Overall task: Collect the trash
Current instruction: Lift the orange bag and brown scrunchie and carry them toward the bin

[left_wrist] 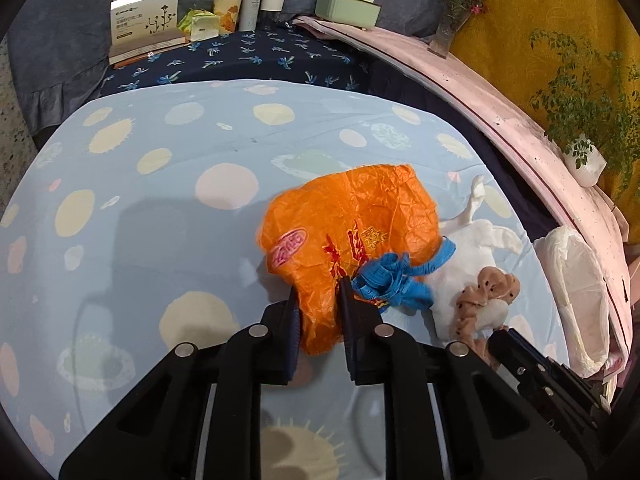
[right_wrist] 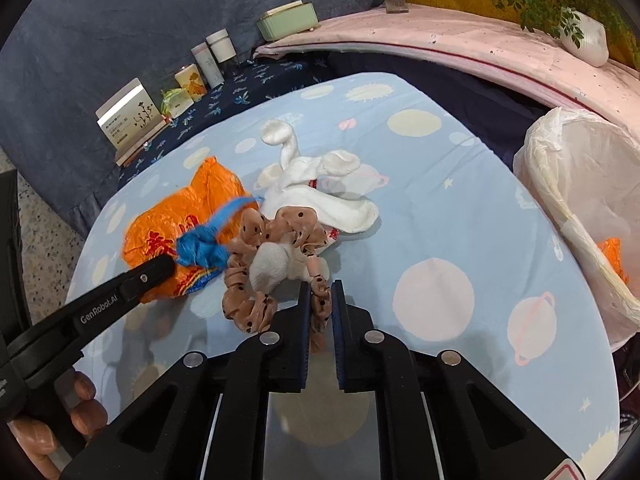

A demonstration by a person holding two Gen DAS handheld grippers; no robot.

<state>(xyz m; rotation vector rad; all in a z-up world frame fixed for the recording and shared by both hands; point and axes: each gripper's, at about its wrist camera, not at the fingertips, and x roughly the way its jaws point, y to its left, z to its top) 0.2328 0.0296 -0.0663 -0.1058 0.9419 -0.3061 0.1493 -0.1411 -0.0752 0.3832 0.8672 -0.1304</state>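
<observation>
1. Right now the orange plastic bag (left_wrist: 352, 236) lies crumpled on the counter (left_wrist: 140, 260) w/ the light-blue planet cloth; its near edge sits between the fingers of the left gripper (left_wrist: 319, 292).
2. Blue strap (left_wrist: 394, 276) is bunched on the orange bag's right side, touching it, just beside the left gripper's right finger.
3. White cloth (right_wrist: 320, 192) lies right of the orange bag, touching the strap's far end; the tan polka-dot scrunchie (right_wrist: 256, 248) rests on the white cloth's near side, w/ its near loop reaching into the right gripper (right_wrist: 320, 292).
4. White-lined bin (right_wrist: 576, 208) stands well right of the orange bag, at the counter's edge; an orange scrap (right_wrist: 612, 256) shows inside it.
5. Count: 1 orange bag on the counter, 1 blue strap, 1 scrunchie, 1 white cloth bundle (how many pieces — can't tell), 1 bin, 2 grippers.
6. Left gripper: jaws narrowed partway, pinching the orange bag's near edge.
7. Right gripper: jaws nearly closed, clamped on the scrunchie fabric.
8. Behind the orange bag, on a dark floral cloth (left_wrist: 248, 56): 1 open box (left_wrist: 146, 14), 2 white bottles (left_wrist: 264, 2), 1 green box (left_wrist: 346, 8).
</observation>
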